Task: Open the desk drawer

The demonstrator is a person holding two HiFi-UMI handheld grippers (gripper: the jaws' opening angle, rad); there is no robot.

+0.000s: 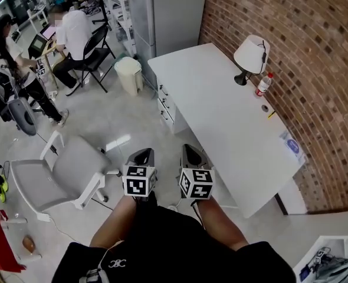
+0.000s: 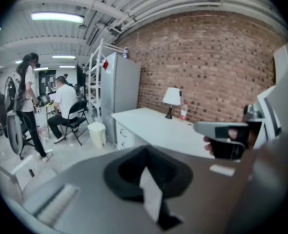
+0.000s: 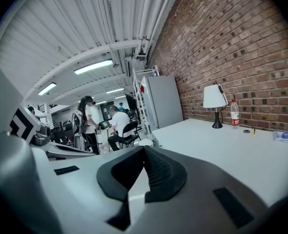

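The white desk (image 1: pixel 233 122) runs along the brick wall, and its drawers (image 1: pixel 166 104) face the open floor at the far left end. Both grippers hover short of the desk's near end, apart from the drawers. My left gripper (image 1: pixel 143 155) is shut and holds nothing. My right gripper (image 1: pixel 189 151) beside it also has its jaws together and empty. In the left gripper view the shut jaws (image 2: pixel 145 154) point toward the desk (image 2: pixel 158 128) and its drawer fronts (image 2: pixel 125 136). The right gripper view shows the closed jaws (image 3: pixel 145 152) level with the desk top (image 3: pixel 222 145).
A table lamp (image 1: pixel 252 55) and a bottle (image 1: pixel 263 84) stand on the desk by the wall. A white chair (image 1: pixel 62 175) stands on the floor left of my grippers. A waste bin (image 1: pixel 128 75) sits past the desk's far end. People (image 1: pixel 74 37) work at the back left.
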